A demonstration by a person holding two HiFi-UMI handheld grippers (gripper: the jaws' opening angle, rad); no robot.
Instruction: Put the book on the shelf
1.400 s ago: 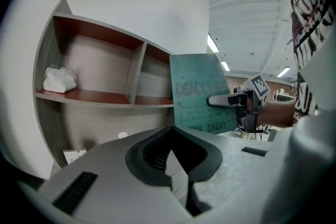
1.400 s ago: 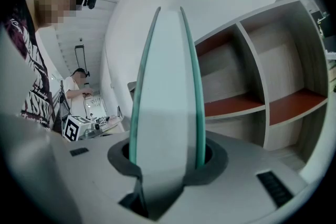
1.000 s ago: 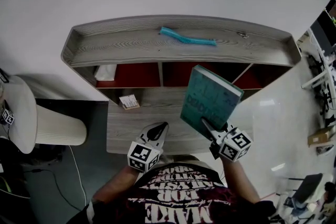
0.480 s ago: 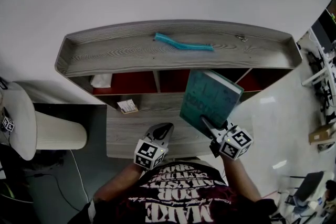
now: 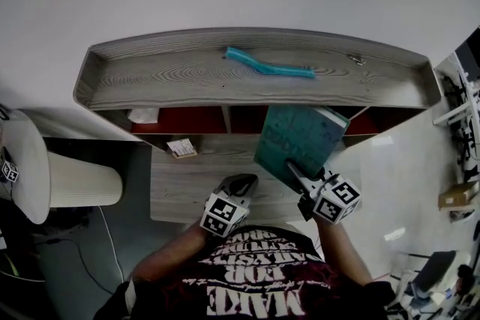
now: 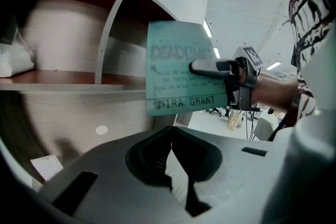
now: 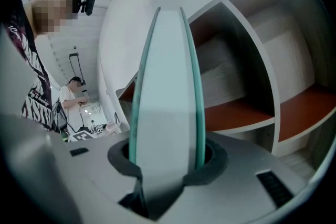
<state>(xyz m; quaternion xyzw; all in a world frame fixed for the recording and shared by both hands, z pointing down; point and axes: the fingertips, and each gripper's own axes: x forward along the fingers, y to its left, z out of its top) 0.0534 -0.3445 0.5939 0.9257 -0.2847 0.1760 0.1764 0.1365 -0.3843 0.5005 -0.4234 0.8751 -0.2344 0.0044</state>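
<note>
A teal hardback book [image 5: 296, 140] stands upright in front of the grey wooden shelf [image 5: 172, 75], its top edge level with the red-backed compartments at the middle right. My right gripper [image 5: 298, 177] is shut on its lower edge. The right gripper view shows the white page edge [image 7: 165, 92] squeezed between the two jaws, with open compartments [image 7: 247, 81] just beyond. My left gripper [image 5: 241, 184] hovers over the desk ledge [image 5: 184, 187] left of the book, shut and holding nothing. From the left gripper view, the book cover [image 6: 176, 68] appears ahead of its closed tips [image 6: 170, 136].
A teal tool [image 5: 270, 68] and a small metal piece [image 5: 357, 59] lie on the shelf top. A white bag [image 5: 142, 115] sits in the left compartment. On the ledge lies a paper card [image 5: 182, 148]. A white chair [image 5: 45, 176] stands at the left.
The book has moved a little closer to the shelf compartments, still held. My left gripper has drifted right, toward the book.
</note>
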